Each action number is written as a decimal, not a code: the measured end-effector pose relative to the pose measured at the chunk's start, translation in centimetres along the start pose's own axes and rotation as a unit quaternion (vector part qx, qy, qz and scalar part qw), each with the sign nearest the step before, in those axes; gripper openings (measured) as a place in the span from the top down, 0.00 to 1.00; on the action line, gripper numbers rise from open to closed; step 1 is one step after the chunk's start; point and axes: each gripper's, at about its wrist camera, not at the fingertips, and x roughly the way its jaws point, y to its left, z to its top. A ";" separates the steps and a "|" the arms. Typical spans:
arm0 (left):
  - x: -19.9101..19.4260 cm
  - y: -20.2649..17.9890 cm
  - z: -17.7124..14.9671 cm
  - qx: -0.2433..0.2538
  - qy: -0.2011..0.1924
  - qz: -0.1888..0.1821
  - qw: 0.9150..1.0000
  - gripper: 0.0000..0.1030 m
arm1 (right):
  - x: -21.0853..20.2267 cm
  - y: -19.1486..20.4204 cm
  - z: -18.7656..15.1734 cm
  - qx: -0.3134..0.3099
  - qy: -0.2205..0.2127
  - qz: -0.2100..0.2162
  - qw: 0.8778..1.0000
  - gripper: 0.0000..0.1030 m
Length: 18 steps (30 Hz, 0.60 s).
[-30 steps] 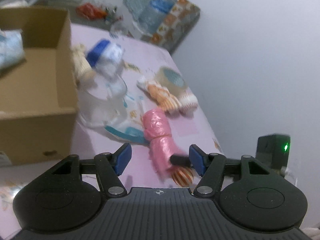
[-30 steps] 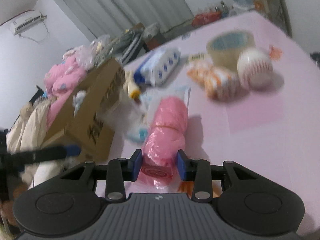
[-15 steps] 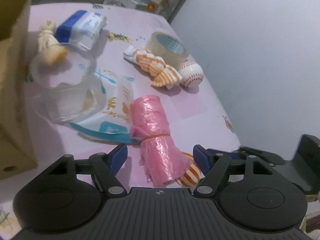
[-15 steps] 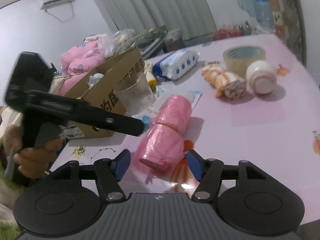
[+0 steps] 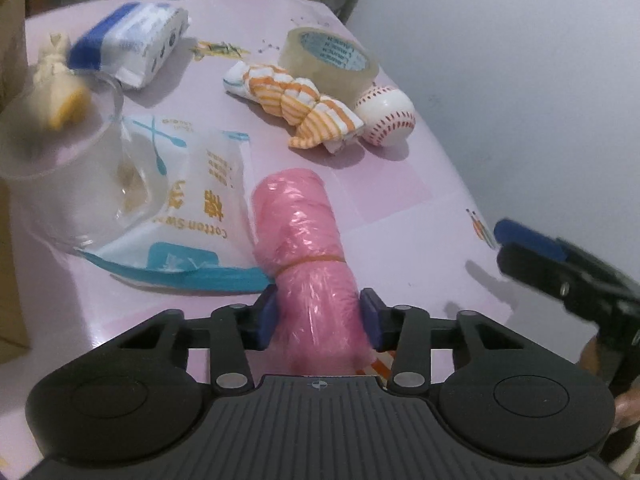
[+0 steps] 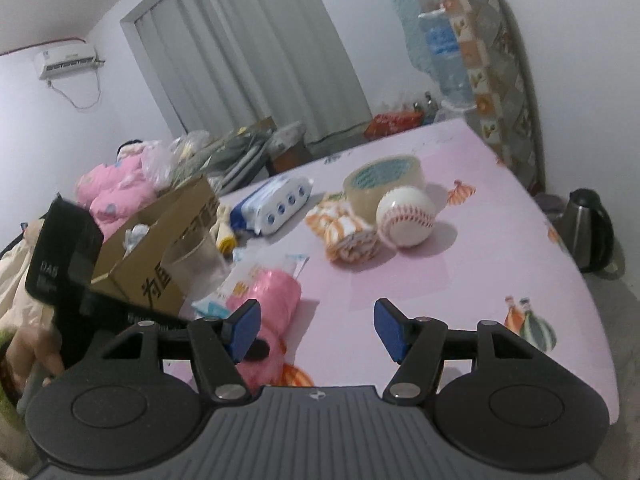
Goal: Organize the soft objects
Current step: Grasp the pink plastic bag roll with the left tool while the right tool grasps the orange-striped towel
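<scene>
Fingers [image 5: 267, 314] of your left gripper [image 5: 318, 316] have just closed snug on the pink bag roll [image 5: 306, 248] lying on the table [image 5: 400, 208]; right gripper [image 6: 316, 326] hangs open, empty. Squeeze gently (it's squishy), lift straight, then head for the cardboard box [image 6: 160, 240].

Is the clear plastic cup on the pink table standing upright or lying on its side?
Upright. In the right wrist view the clear plastic cup stands beside the cardboard box with its open rim facing up, base on the table.
</scene>
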 end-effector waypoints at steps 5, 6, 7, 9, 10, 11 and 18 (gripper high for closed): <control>-1.2 -0.2 -0.3 0.003 -0.020 0.010 1.000 0.65 | 0.9 0.1 1.5 -0.012 -0.012 0.006 1.000 0.39; -1.7 0.0 -0.4 -0.002 -0.021 0.006 1.000 0.65 | 1.2 0.3 2.0 -0.020 -0.013 0.008 1.000 0.39; -2.1 0.1 -0.6 -0.007 -0.023 0.004 1.000 0.65 | 1.8 0.6 2.6 -0.032 -0.012 0.010 0.999 0.39; -2.9 0.5 -1.0 -0.015 -0.025 0.004 1.000 0.65 | 3.4 1.2 3.6 -0.056 -0.005 0.011 0.998 0.39; -3.2 0.6 -1.3 -0.019 -0.025 0.004 0.999 0.65 | 4.4 1.5 4.2 -0.070 0.001 0.011 0.997 0.39; -3.5 0.8 -1.5 -0.022 -0.025 0.005 0.999 0.65 | 5.7 1.9 4.8 -0.084 0.010 0.010 0.996 0.39; -4.6 1.7 -2.7 -0.036 -0.028 0.009 0.999 0.65 | 15.5 4.6 7.4 -0.188 0.090 -0.053 0.977 0.39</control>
